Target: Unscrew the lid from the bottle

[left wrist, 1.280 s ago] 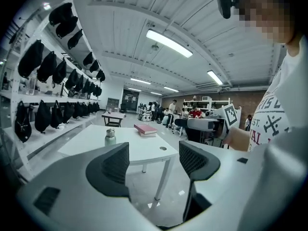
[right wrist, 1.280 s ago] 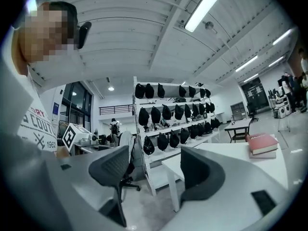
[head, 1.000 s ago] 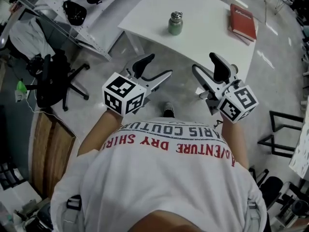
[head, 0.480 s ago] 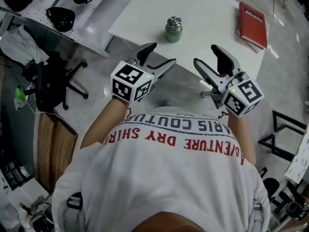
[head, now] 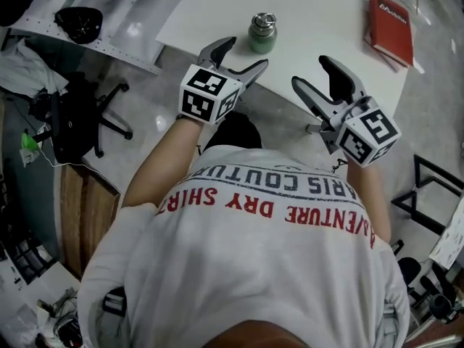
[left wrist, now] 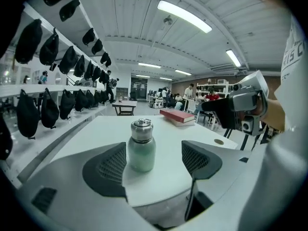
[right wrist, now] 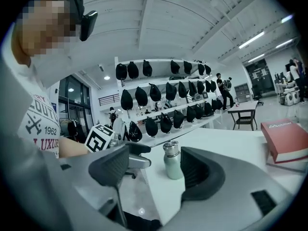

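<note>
Reaching in right now. The bottle (head: 262,38) stands upright at top centre of the head view, on the white surface (head: 326,13) close to its near edge. There's a red book (head: 390,17) off at upper right.

The left tool (head: 243,54) has just been opening its jaws. They're spread wide with nothing between the pads (left wrist: 113,165), and the bottle sits just ahead of the tips. The right tool (head: 310,72) is released too, empty, lower in the frame.

My plan: left takes the squat body low, right pinches the lid (head: 264,22) squarely and twists.

The body looks matte pale green with rounded shoulders. The lid is brushed steel with a little loop on top, probably slick, so I'd let the ribbed dark pads bite its side wall, not the loop. The surface is smooth, so an unclamped bottle could skate off.
</note>
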### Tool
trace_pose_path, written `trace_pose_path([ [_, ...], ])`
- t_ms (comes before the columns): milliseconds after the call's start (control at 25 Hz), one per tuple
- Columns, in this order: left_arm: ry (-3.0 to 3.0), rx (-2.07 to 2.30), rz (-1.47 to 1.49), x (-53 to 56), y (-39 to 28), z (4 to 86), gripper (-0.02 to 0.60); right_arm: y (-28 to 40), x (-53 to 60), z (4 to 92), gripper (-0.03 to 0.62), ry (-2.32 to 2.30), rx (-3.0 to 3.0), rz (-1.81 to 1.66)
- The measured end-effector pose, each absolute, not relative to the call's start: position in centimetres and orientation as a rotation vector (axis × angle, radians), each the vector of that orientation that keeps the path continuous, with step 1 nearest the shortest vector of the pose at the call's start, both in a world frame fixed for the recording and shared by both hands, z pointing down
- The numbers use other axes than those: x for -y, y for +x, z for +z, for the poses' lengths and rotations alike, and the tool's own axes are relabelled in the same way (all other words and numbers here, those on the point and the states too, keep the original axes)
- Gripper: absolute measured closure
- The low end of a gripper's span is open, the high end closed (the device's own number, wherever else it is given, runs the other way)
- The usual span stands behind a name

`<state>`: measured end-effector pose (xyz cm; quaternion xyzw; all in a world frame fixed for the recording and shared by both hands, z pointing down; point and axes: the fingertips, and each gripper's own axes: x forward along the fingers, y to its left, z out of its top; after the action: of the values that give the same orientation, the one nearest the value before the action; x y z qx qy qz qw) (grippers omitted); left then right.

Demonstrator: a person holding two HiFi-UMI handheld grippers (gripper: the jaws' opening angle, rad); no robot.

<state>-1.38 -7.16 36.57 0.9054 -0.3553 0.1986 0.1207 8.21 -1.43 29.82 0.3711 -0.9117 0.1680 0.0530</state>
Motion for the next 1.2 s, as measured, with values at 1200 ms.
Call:
trace_pose_path([
  [1200, 2.713, 0.762, 0.699, 13.8, 2.3, 45.1, 0.224, 5.5, 9.2, 36.2, 0.278, 1.062, 2.694, 0.661],
])
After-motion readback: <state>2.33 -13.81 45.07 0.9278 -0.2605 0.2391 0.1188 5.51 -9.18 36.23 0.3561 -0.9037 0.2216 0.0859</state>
